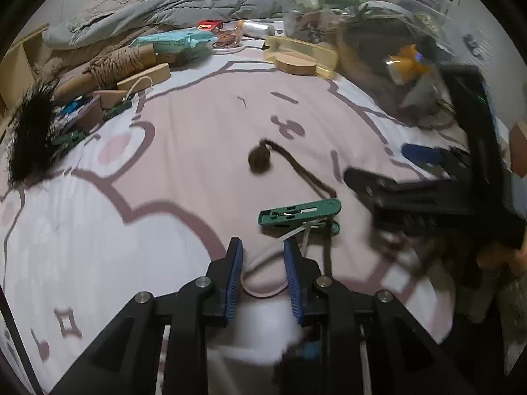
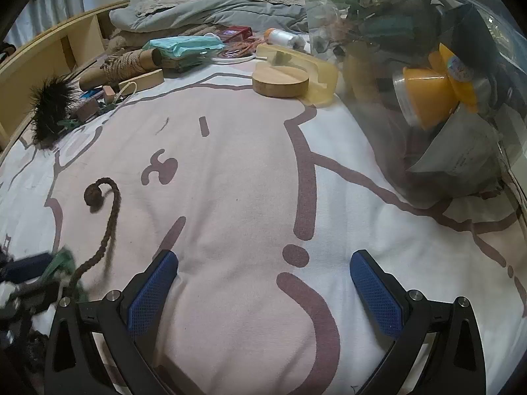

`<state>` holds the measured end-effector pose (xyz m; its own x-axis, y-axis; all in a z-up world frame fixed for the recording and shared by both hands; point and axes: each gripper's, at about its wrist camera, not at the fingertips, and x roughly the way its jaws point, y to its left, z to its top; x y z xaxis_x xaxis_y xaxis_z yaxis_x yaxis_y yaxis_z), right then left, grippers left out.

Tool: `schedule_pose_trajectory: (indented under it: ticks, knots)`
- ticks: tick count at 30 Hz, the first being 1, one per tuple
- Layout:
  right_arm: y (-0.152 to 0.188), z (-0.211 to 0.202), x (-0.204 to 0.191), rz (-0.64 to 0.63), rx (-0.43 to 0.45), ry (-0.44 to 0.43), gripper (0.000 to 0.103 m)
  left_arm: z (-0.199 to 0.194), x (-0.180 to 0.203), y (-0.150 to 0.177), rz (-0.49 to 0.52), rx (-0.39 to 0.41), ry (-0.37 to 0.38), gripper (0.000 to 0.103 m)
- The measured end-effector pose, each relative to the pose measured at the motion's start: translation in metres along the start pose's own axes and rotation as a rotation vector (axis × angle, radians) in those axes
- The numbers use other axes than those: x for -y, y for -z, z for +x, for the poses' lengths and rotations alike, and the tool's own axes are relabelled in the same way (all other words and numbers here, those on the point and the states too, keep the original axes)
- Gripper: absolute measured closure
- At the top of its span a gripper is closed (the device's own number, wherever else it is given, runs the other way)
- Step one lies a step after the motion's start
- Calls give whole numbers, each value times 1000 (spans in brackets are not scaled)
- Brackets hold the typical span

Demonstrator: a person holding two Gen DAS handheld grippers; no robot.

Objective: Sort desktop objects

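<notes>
Left wrist view, nearest: the left gripper (image 1: 263, 256) with its blue pads drawn in to its tightest setting, a white cord (image 1: 260, 265) looping between them; whether the pads actually pinch the cord cannot be told. Just beyond the fingertips, a green clothes peg (image 1: 298, 214) lies on the pink-and-white cartoon-print sheet (image 1: 164, 197), with a dark braided cord (image 1: 296, 164) ending in a knotted ball past it. To the right, blurred, the right gripper (image 1: 378, 177) reaches in over the sheet.

Right wrist view, nearest: the right gripper (image 2: 263, 270), jaws spread wide with only bare sheet (image 2: 237, 181) between them. At left, the braided cord (image 2: 108, 223) curls up to its ball.

Middle distance: a black feathery tuft (image 2: 49, 108) at the left edge and a clear plastic bag (image 2: 444, 115) at right holding an orange cup (image 2: 425, 93) and other sorted items.

Far: a round wooden disc (image 2: 280, 80), a yellowish plastic case (image 2: 316, 65), a teal packet (image 2: 184, 46), a rope-wound tube (image 2: 128, 62) and grey bedding (image 2: 214, 10)
</notes>
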<state>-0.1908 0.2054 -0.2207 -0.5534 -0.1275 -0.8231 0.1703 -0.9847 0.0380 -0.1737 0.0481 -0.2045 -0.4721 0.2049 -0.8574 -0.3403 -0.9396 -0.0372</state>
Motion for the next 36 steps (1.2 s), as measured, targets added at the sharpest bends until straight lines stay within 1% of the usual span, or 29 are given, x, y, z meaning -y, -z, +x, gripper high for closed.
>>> schedule_pose_trajectory:
  ticks: [3, 6, 8, 11, 13, 15, 16, 18, 21, 23, 25, 26, 28, 30, 34, 36]
  knots:
    - [-1, -2, 2, 4, -4, -18, 0, 7, -5, -14, -12, 2, -47, 77]
    - [-2, -5, 11, 48, 8, -68, 0, 10, -18, -23, -36, -6, -94, 77]
    - [-3, -6, 16, 81, 11, -97, 0, 10, -27, -23, -49, -19, -127, 77]
    - [-4, -5, 13, 73, 7, -87, 0, 10, -42, -15, -73, -44, -178, 77]
    - [-3, -4, 8, 45, 4, -64, 0, 9, -50, -6, -88, -49, -191, 76]
    - [-2, -3, 5, 20, -1, -44, 0, 5, -54, 2, -95, -45, -202, 69]
    - [-2, -3, 4, 15, -2, -40, 0, 3, -55, 6, -93, -44, -209, 68]
    - [-2, -3, 6, 19, -1, -44, 0, -2, -57, 13, -87, -46, -232, 65]
    - [-2, -6, 11, 50, 7, -75, 0, -9, -60, 24, -82, -50, -256, 65]
    - [-3, -10, 18, 94, 14, -121, 0, -15, -62, 34, -77, -51, -285, 64]
    - [-3, -14, 20, 124, 20, -165, 0, -20, -65, 41, -77, -47, -308, 58]
    - [-2, -18, 22, 142, 24, -209, 0, -23, -67, 45, -80, -42, -320, 54]
    - [0, -24, 20, 149, 28, -270, 0, -29, -71, 54, -97, -32, -334, 52]
    - [3, -30, 13, 129, 27, -338, 0, -34, -77, 61, -132, -23, -336, 52]
    - [8, -43, -13, 29, 18, -424, 0, -42, -85, 71, -208, -5, -321, 52]
    - [14, -53, -28, -30, 6, -512, 0, -45, -86, 76, -248, 7, -311, 51]
